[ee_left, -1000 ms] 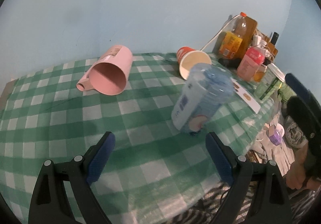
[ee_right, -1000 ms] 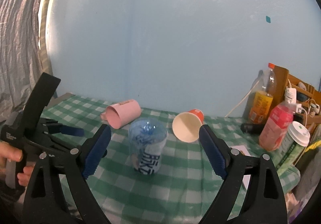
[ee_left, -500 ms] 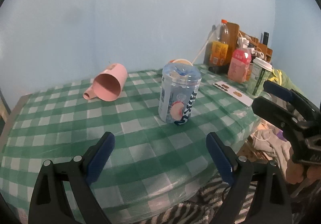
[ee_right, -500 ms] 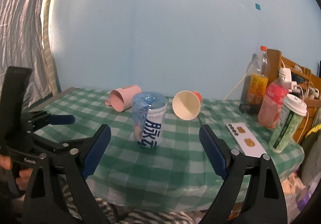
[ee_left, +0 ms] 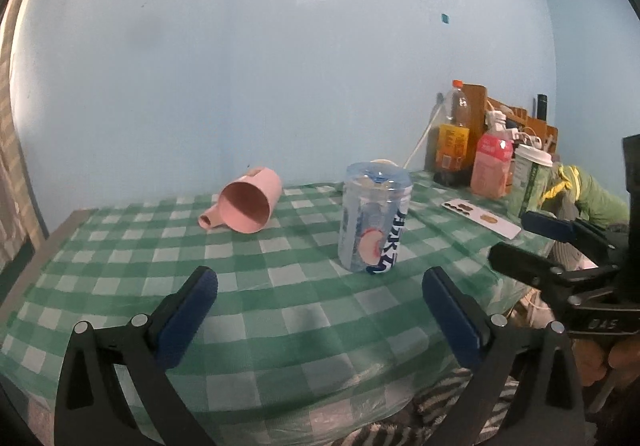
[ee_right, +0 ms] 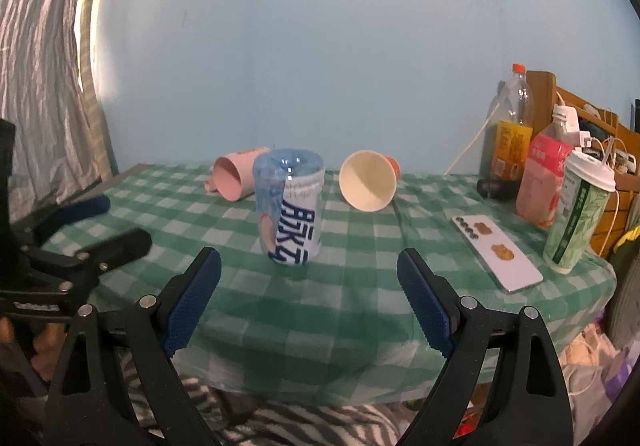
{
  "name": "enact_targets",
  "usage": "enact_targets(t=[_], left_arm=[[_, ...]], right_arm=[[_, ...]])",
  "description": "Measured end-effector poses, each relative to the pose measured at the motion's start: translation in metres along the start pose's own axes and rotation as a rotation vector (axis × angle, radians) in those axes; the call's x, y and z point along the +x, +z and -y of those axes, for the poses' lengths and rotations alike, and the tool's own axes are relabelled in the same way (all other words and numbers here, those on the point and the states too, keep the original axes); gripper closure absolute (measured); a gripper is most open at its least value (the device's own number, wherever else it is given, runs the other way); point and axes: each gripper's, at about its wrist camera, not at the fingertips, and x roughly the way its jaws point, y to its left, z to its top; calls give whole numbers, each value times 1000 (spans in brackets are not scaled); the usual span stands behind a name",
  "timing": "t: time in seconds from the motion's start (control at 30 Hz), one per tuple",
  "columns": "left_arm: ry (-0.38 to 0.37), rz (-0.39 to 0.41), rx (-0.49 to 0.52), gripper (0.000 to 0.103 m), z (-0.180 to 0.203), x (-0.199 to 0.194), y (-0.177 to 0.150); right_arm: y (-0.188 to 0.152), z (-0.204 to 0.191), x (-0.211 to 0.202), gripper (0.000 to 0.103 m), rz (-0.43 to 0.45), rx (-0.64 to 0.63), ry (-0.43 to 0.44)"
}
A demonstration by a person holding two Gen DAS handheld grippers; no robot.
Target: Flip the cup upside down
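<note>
A clear plastic cup with a blue and white label (ee_left: 375, 219) stands upside down on the green checked tablecloth (ee_left: 280, 310); it also shows in the right wrist view (ee_right: 291, 213). My left gripper (ee_left: 318, 316) is open and empty, pulled back from the cup over the table's near edge. My right gripper (ee_right: 308, 300) is open and empty, also back from the cup. Each gripper shows in the other's view, the right one (ee_left: 560, 246) at the right edge, the left one (ee_right: 80, 230) at the left edge.
A pink mug (ee_left: 246, 201) lies on its side behind the cup. A paper cup (ee_right: 368, 186) lies on its side. Bottles (ee_right: 514, 134), a lidded green cup (ee_right: 580, 216) and a phone (ee_right: 496, 252) stand at the right.
Both grippers have drawn back and lowered from the table. The clear cup stays standing upside down where it was set.
</note>
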Motion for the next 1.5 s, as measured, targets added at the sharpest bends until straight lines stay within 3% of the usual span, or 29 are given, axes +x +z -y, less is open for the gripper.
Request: enact_targets(t=[1.17, 1.5], left_arm=[[2, 3, 2, 0, 3, -7, -2], [76, -34, 12, 0, 2, -3, -1]], right_arm=[[-2, -6, 0, 14, -13, -19, -1], [-3, -6, 1, 14, -16, -19, 1]])
